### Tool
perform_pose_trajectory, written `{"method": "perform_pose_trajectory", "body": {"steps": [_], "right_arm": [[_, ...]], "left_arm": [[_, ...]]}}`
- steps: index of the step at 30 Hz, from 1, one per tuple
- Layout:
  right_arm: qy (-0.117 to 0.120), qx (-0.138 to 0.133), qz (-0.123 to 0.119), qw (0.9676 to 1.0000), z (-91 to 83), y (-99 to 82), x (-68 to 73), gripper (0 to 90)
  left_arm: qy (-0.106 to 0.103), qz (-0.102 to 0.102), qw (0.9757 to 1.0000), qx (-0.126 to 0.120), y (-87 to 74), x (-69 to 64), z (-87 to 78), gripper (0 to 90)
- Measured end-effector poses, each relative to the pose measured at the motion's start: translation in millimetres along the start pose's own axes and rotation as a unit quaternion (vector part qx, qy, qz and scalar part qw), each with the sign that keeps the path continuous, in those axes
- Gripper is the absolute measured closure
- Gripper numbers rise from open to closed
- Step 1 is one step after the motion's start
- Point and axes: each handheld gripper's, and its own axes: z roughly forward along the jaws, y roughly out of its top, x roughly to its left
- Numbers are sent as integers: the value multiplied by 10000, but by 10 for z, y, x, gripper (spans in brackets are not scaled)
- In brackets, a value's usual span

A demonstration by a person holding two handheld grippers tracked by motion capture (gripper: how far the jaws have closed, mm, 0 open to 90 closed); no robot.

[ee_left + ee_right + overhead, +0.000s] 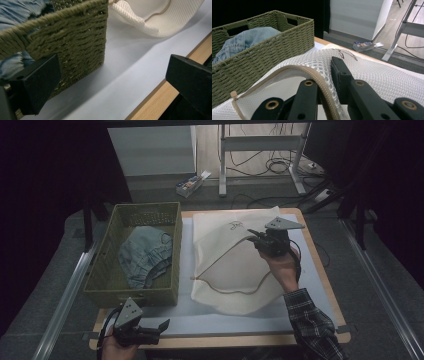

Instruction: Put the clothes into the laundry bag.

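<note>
Right gripper view: the right gripper pinches the white mesh bag at its tan zipper edge; the woven green basket sits beside. The left gripper is spread, empty.

White mesh laundry bag lies flat just right of the green woven basket, on its side of the table. Tan zipper edge is lifted into a ridge at the side away from the basket; opening gapes.
</note>
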Motion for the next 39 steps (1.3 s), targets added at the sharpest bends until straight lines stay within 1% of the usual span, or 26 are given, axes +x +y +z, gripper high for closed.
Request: {"method": "perform_pose_trajectory", "body": {"steps": [4, 8, 16, 20, 24, 25, 31, 39], "right_arm": [[22, 20, 20, 10000, 2, 1, -7, 808], [16, 5, 27, 10000, -1, 3, -13, 807], [29, 20, 29, 10000, -2, 7, -13, 803], [38, 21, 39, 10000, -9, 12, -15, 800], [40, 38, 44, 10000, -10, 11, -19, 800], [44, 45, 43, 10000, -10, 11, -20, 799], [51, 50, 49, 10000, -12, 6, -32, 798], [47, 45, 54, 10000, -22, 8, -46, 795]], "left_arm": [[25, -6, 10000, -54, 44, -4, -27, 1], [125, 2, 9999, -49, 86, 9, -47, 4], [170, -184, 9996, -130, 167, 72, -108, 6], [241, -169, 9995, -144, 241, 88, -127, 6], [261, -180, 9994, -159, 335, 118, -147, 6], [257, -183, 9994, -155, 349, 127, -147, 6], [278, -351, 9989, -115, 428, 181, -108, 5], [377, -288, 9988, -98, 565, 259, -66, 5]]}}
